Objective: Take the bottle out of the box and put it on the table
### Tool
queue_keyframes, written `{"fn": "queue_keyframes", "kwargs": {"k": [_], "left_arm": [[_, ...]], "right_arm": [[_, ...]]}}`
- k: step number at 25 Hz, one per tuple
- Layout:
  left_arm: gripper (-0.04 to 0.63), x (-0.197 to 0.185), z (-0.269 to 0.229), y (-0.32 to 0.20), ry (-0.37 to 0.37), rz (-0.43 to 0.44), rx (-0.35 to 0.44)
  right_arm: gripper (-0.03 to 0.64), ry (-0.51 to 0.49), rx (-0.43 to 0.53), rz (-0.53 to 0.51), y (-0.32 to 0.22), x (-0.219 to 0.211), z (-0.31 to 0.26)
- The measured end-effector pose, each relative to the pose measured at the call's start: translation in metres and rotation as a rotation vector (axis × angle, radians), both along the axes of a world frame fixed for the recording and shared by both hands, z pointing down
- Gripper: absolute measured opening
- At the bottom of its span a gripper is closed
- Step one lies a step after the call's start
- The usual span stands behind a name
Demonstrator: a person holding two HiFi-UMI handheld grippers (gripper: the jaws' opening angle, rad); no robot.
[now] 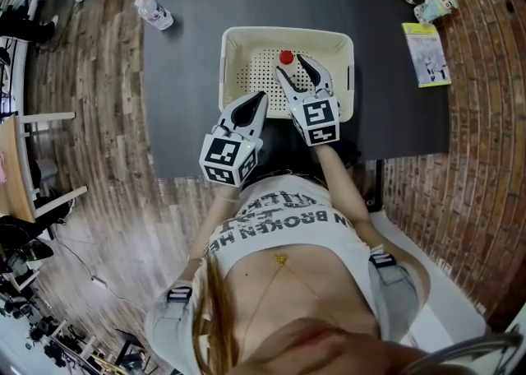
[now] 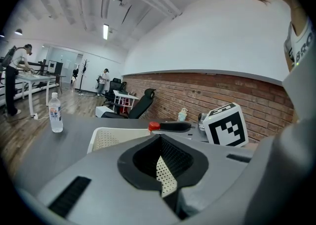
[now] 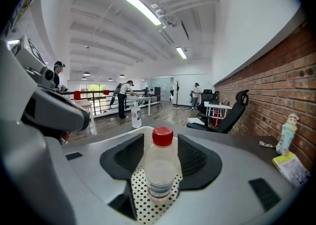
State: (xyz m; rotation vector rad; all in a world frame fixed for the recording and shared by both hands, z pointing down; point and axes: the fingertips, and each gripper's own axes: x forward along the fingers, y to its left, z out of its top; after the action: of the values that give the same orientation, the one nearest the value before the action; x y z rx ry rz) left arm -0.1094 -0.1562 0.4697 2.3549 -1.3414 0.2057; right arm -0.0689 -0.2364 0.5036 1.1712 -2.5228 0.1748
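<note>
A dark grey bench [image 1: 189, 53] stands on a wooden floor beside a brick wall, in a long white room with strip lights. On it sits a cream box [image 1: 238, 40] with a perforated bottom, close to the bench's near edge.

A small clear bottle [image 3: 160, 169] with a red cap stands upright inside the box, in its middle part.

The right gripper [image 1: 293, 67] reaches into the box from the near side. Its fingers [image 3: 197, 162] are spread wide, with the bottle standing between them. The dark pads sit just beside its sides, and no view shows them pressing on it. The bottle's base rests on the box's dotted bottom.

The left gripper [image 1: 261, 98] is held at the box's near left edge, just beside the right one. Its fingers are together at the tips, with nothing between them. Through the slit behind the tips a sliver of the box's bottom shows.

A second, larger bottle [image 1: 154, 13] with a white cap stands on the far left corner of the bench, well apart from the box. A yellow and white booklet [image 1: 426, 54] lies at the bench's right edge, and a small pale figurine [image 1: 434, 6] is beyond it at the far right corner. A black office chair [image 2: 140, 103] stands farther back by the brick wall.
</note>
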Motion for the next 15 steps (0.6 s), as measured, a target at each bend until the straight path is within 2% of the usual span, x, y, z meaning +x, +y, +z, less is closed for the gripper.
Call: {"fn": "queue_keyframes", "kwargs": {"k": [4,11,15], "left_arm": [[0.005,-0.002,0.000,-0.001,0.000,-0.004,0.000],[0.005,-0.004,0.003,0.001,-0.003,-0.003,-0.011],[0.005,-0.003,0.005,0.002,-0.005,0.009,-0.021]], "right_arm": [[0.187,0.013,0.006,-0.017,-0.008,-0.008,0.003],[0.185,-0.055,-0.034,0.015,-0.019,-0.008,0.011],[0.158,-0.043,-0.017,0.002,-0.018,-0.008,0.009]]}}
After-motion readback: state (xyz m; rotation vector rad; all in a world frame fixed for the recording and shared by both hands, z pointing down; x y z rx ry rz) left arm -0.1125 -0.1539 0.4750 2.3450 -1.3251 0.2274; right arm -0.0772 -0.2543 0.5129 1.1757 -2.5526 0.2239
